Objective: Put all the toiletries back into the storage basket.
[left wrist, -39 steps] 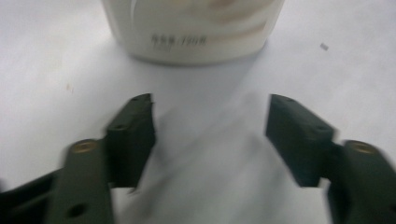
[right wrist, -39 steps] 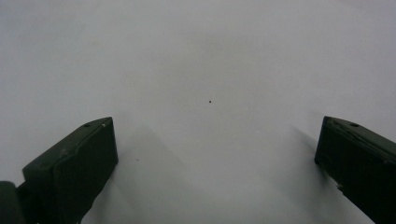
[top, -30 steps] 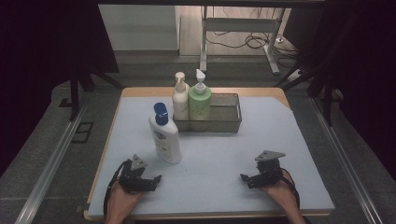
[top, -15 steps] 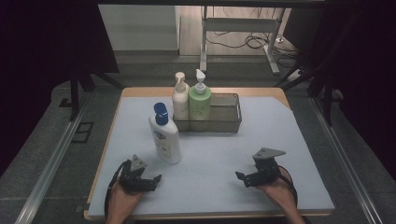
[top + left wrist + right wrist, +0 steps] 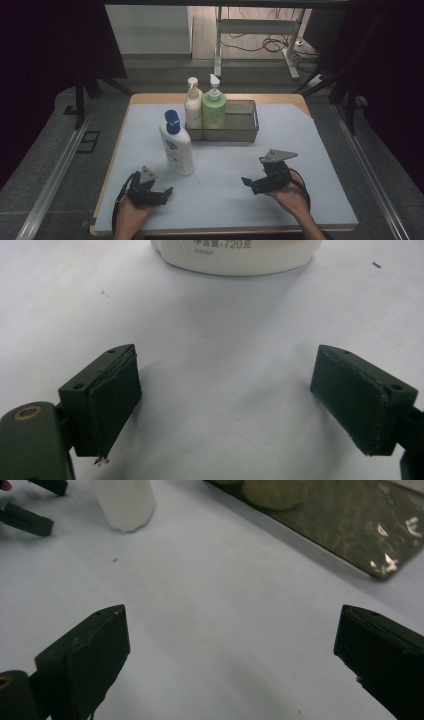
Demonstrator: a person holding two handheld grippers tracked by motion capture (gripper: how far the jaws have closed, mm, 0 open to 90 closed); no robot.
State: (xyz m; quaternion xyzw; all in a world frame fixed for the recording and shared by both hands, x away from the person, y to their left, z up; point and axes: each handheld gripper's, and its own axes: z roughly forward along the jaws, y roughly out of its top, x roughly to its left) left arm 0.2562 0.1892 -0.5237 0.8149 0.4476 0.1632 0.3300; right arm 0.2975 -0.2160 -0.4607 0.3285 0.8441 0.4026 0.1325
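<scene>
1. While both grippers rested empty on the pale blue mat (image 5: 300, 130), the table (image 5: 150, 99) of light wood showed beyond it as a bare strip at the far edge; the mat looked smooth and matte, with a few dark specks in the gripper views.

2. The wire-mesh basket (image 5: 240, 131), a long rectangular tray of dark metal, sat at the middle of the far half and held two pump bottles at its left end: a cream pump bottle (image 5: 193, 106) and a green pump bottle (image 5: 213, 109), touching side by side.

3. The white lotion bottle (image 5: 176, 145), a tall oval plastic flask with a blue flip cap, stood upright on the mat just in front of the basket's left end, nearest the left gripper.

4. The left gripper (image 5: 161, 194) lay low, its jaws spread wide and holding nothing, the bottle's rounded base (image 5: 235, 255) straight ahead between them.

5. The right gripper (image 5: 252, 183) pointed left across the mat, jaws likewise wide apart and empty, with the basket's glinting mesh (image 5: 350, 525) to its far right.

6. The likely step was a grasp of the lotion bottle: it would best be taken across its narrower faces, low on the body, squeezed gently since smooth plastic may slip or tip.
</scene>
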